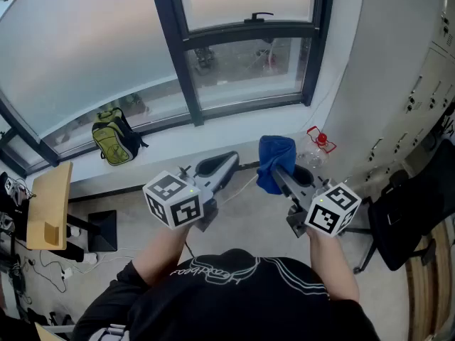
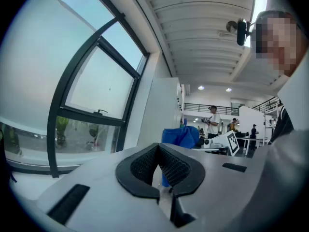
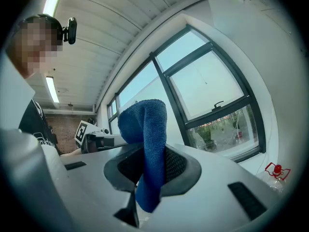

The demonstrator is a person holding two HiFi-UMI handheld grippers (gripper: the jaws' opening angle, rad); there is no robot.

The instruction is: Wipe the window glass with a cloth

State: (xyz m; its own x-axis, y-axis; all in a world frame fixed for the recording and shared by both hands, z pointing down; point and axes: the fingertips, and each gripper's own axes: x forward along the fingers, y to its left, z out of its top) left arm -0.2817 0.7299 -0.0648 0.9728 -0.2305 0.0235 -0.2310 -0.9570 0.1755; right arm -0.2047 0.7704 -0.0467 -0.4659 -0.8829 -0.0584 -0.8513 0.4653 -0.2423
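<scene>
A blue cloth point(image 1: 274, 160) is pinched in my right gripper point(image 1: 279, 174), its upper end bunched above the jaws and a short tail hanging below them. In the right gripper view the cloth point(image 3: 147, 149) stands between the two black pads, with the window glass point(image 3: 207, 83) beyond. My left gripper point(image 1: 226, 163) is held beside it to the left, jaws closed with nothing between them. In the left gripper view the pads point(image 2: 145, 166) meet at the tip, and the cloth point(image 2: 180, 137) shows just past them. The dark-framed window glass point(image 1: 245, 66) lies ahead of both grippers.
A green backpack point(image 1: 114, 136) rests on the white sill point(image 1: 192, 141) at the left. A clear bottle with a red cap point(image 1: 316, 146) stands in the right corner. A wooden desk point(image 1: 48, 204) is at the left, a black chair point(image 1: 402, 215) at the right. A latch handle point(image 1: 257, 17) sits on the window frame.
</scene>
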